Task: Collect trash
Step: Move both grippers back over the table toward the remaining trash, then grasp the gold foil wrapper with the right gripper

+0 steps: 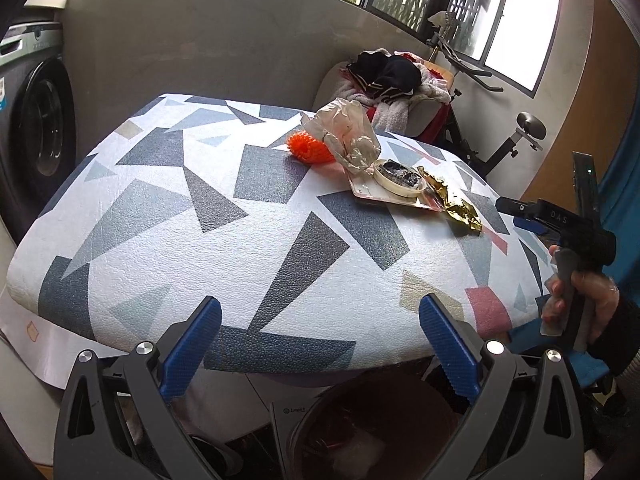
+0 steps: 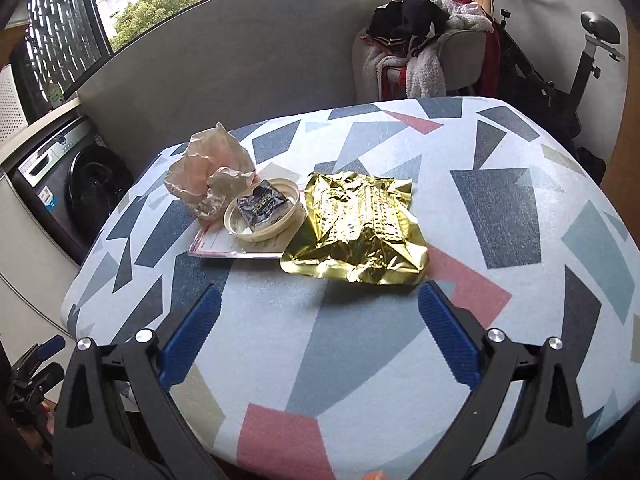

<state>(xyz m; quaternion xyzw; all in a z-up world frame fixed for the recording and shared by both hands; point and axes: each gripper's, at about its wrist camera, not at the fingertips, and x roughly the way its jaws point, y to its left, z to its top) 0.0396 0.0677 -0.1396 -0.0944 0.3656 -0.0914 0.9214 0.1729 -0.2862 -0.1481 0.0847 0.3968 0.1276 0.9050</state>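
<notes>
Blue pads of the right gripper (image 2: 320, 328): spread wide, empty, low over the near part of the table (image 2: 500, 320). Left gripper (image 1: 320, 344): also spread wide and empty, at the near table edge, over a dark bin (image 1: 360, 420) below the tabletop; bin contents unclear.

Trash, item by item:
- Gold foil (image 2: 356, 228): crumpled, flattish, nearest the right gripper, its near edge just beyond the pads. Its left edge overlaps the card.
- Card (image 2: 224, 246): flat, white with pink border, under the lid and partly under the bag.
- Lid (image 2: 262, 212): round, cream, rim up, on the card, holding a dark crushed wrapper (image 2: 262, 204).
- Bag (image 2: 208, 176): crumpled, translucent, upright, left of and touching the lid.
- Orange net (image 1: 308, 148): spiky mesh ball, far side of the bag, seen only from the left camera.

Surroundings: washer (image 1: 36, 136) at left; chair (image 2: 460, 60) heaped with clothes (image 2: 420, 32) beyond the table; exercise bike (image 1: 520, 136) at far right.

Step in hand, as judged: first pickup, likely the foil, nothing collected from the table yet. Advice: bring the pads down over a raised crease near the foil's near edge, since a flat sheet gives little to pinch; close fully before lifting; lift slowly so the overlapped card and lid are not dragged. Foil is light and may slip or unfold.
</notes>
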